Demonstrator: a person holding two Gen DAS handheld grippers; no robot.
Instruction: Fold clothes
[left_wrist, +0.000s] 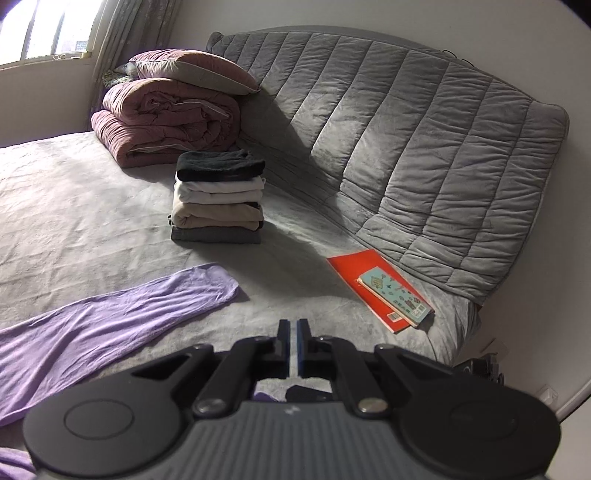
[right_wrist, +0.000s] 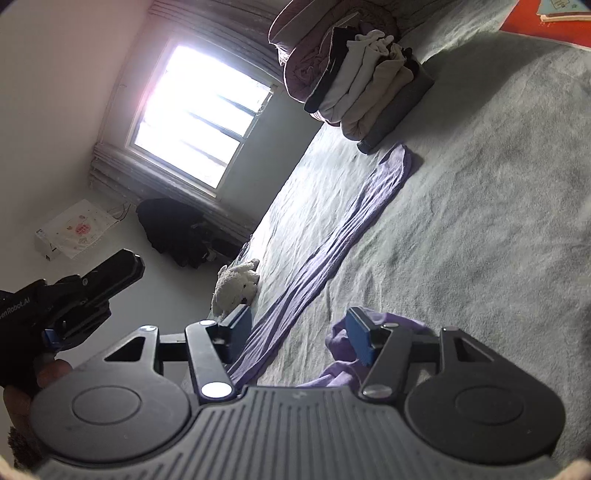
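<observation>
A purple garment (left_wrist: 110, 317) lies stretched across the grey bed sheet (left_wrist: 74, 206); one long part reaches toward a stack of folded clothes (left_wrist: 218, 199). My left gripper (left_wrist: 294, 326) is shut and empty above the sheet, right of the purple cloth. In the right wrist view the purple garment (right_wrist: 332, 243) runs away from me toward the stack (right_wrist: 369, 88), with a bunched part (right_wrist: 343, 354) by my right finger. My right gripper (right_wrist: 299, 328) is open just above the cloth. The left gripper (right_wrist: 92, 280) shows at the left, off the bed's edge.
A folded pink quilt and pillow (left_wrist: 170, 114) sit behind the stack. A grey quilted cover (left_wrist: 406, 147) leans on the headboard. A red folder with a book on it (left_wrist: 384, 288) lies at the right. A plush toy (right_wrist: 236, 288) sits at the bed's edge.
</observation>
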